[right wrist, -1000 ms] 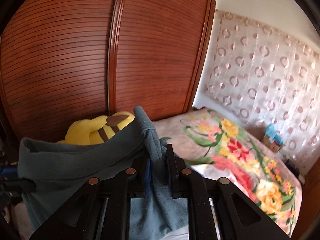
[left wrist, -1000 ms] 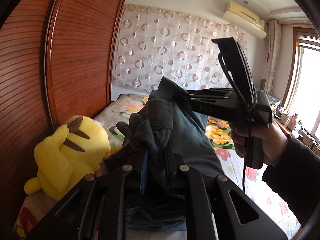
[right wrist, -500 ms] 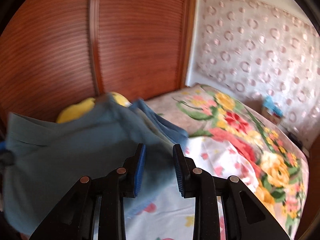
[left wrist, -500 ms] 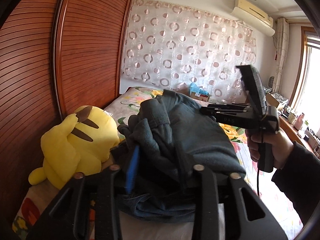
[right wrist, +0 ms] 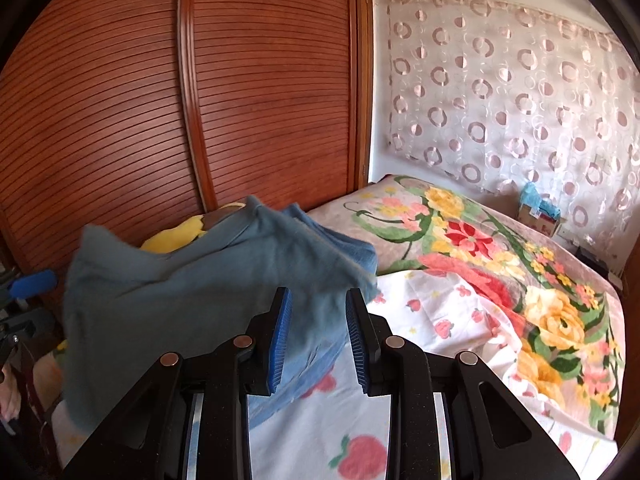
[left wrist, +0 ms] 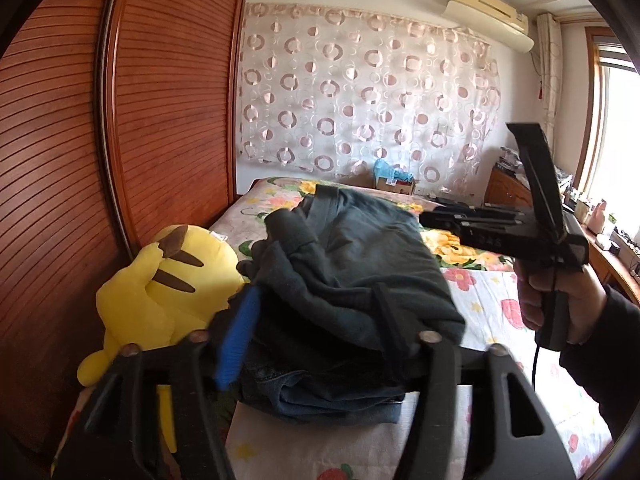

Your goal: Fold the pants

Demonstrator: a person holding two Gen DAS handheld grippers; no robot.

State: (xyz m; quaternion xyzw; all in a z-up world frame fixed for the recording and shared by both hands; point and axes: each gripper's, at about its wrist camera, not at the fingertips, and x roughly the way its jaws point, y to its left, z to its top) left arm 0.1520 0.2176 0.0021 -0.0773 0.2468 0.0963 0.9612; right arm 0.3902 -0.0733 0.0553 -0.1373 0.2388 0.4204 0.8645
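Reddish slatted wooden wardrobe doors (right wrist: pixel 120 112) and a floral-printed bed sheet (right wrist: pixel 460 312) frame the scene. On the bed's near left lies the folded grey-blue fabric pants (left wrist: pixel 352 272), bunched atop a darker denim layer, beside a yellow plush toy (left wrist: pixel 160 292). The left gripper (left wrist: pixel 316 340) has just been opening; its jaws stand wide around the bundle, apparently released. The right gripper (right wrist: pixel 316 336), held by a hand (left wrist: pixel 560 300), is partly open with nothing clamped. The fold appears laid down; the next move probably calls for withdrawing both grippers, then smoothing or regrasping an edge.
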